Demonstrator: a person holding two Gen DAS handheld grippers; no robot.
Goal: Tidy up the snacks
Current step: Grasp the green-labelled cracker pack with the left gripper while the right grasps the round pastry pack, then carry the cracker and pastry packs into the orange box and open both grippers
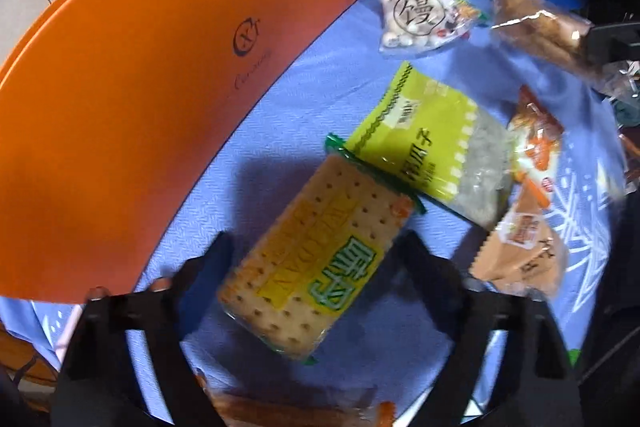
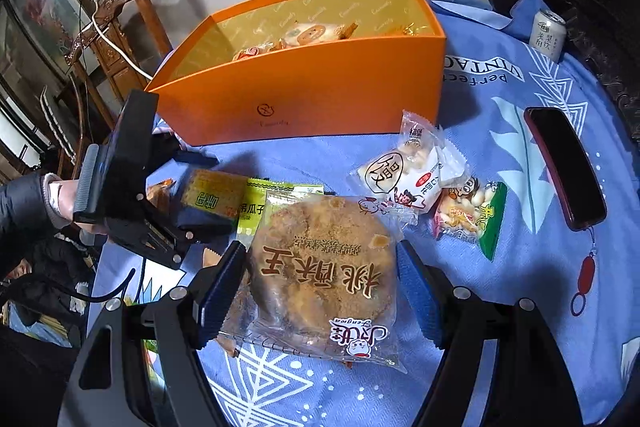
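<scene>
My left gripper (image 1: 316,251) points down over a yellow cracker packet (image 1: 316,259) lying on the blue cloth. Its fingers flank the packet closely; a thin strip of cloth still shows at the left finger (image 1: 212,263). The right wrist view shows that gripper (image 2: 208,191) around the same packet (image 2: 212,199), beside the orange box (image 2: 300,99). My right gripper (image 2: 320,287) is shut on a round brown cake in a clear wrapper (image 2: 324,267). In the left wrist view that cake (image 1: 536,23) shows at the far right.
The open orange box (image 1: 140,107) holds several snacks. On the cloth lie a green seed packet (image 1: 432,139), a white bun-snack packet (image 2: 404,171), a green-edged packet (image 2: 472,211) and orange packets (image 1: 536,143). A dark red phone (image 2: 564,167) and a can (image 2: 546,35) sit far right.
</scene>
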